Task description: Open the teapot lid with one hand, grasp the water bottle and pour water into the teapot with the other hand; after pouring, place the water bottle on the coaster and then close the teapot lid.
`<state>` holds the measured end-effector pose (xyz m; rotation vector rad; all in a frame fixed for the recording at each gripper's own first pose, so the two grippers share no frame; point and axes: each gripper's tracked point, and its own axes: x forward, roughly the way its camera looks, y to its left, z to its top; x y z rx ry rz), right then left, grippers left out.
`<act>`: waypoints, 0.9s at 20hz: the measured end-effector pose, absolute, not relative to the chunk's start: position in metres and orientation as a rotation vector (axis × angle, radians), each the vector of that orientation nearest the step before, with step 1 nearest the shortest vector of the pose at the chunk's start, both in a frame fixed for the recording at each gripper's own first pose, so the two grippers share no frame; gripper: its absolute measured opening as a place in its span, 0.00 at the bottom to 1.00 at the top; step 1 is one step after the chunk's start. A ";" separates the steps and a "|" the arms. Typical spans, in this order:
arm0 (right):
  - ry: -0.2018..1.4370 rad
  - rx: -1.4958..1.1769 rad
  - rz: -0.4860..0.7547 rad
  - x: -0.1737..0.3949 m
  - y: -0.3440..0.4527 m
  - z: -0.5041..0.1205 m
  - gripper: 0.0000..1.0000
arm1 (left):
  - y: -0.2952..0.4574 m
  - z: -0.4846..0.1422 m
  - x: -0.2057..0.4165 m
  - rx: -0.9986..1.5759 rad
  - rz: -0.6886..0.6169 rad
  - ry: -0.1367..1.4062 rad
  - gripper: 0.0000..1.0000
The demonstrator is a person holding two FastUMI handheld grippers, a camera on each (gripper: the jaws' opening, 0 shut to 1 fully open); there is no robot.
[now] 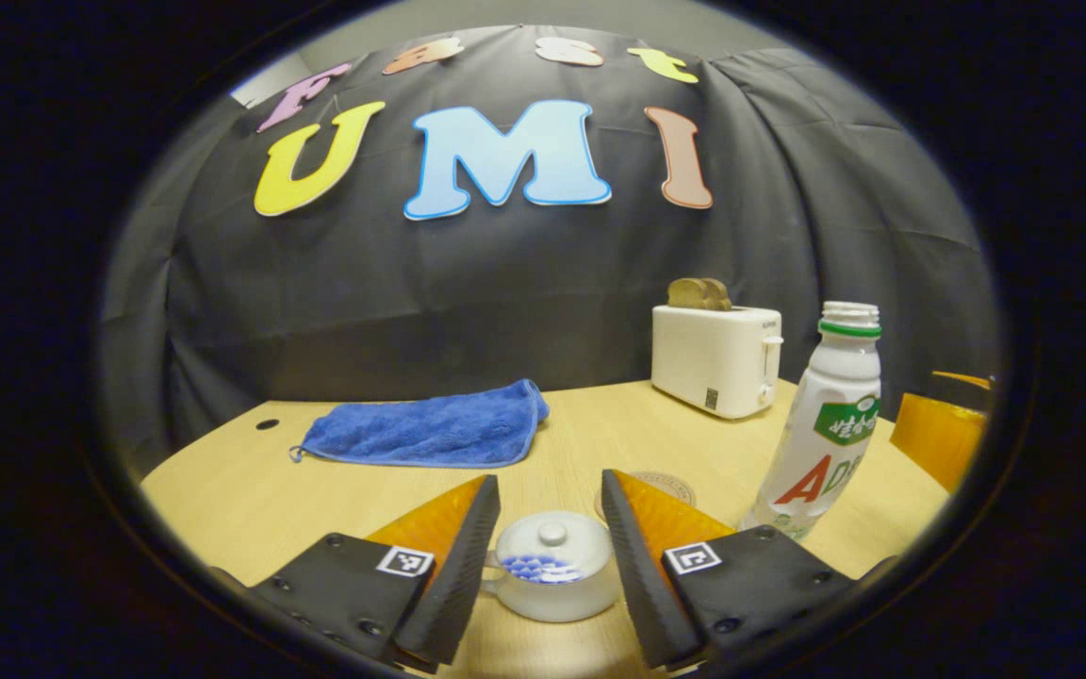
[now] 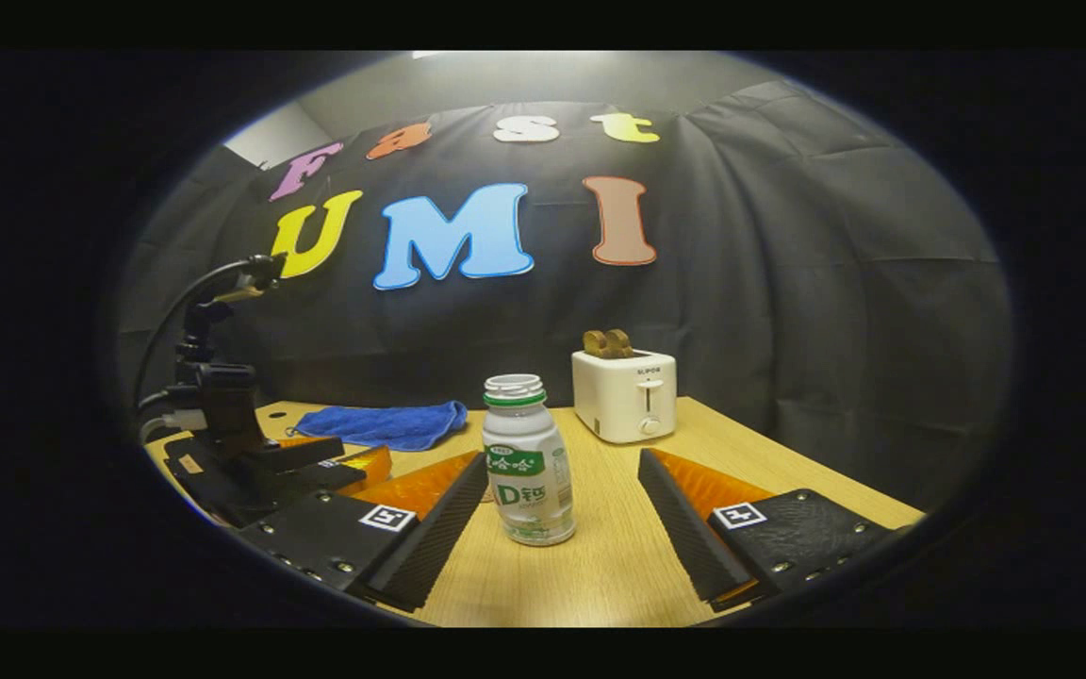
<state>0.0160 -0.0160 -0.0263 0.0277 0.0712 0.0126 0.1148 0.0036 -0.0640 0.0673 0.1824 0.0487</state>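
A small white teapot with a blue pattern sits on the wooden table, its lid with a round knob in place. My left gripper is open, its fingers on either side of the teapot without touching it. A round coaster lies just behind the teapot. A white uncapped water bottle with a green label stands upright to the right. In the right gripper view the bottle stands between and ahead of my open right gripper. The left gripper appears at that view's left.
A white toaster with bread slices stands at the back of the table. A blue towel lies at the back left. A small hole marks the table's far left corner. Black cloth walls close in behind.
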 end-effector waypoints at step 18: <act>0.089 0.024 0.011 0.021 -0.018 -0.034 0.99 | 0.009 -0.071 0.122 0.081 0.071 0.202 0.13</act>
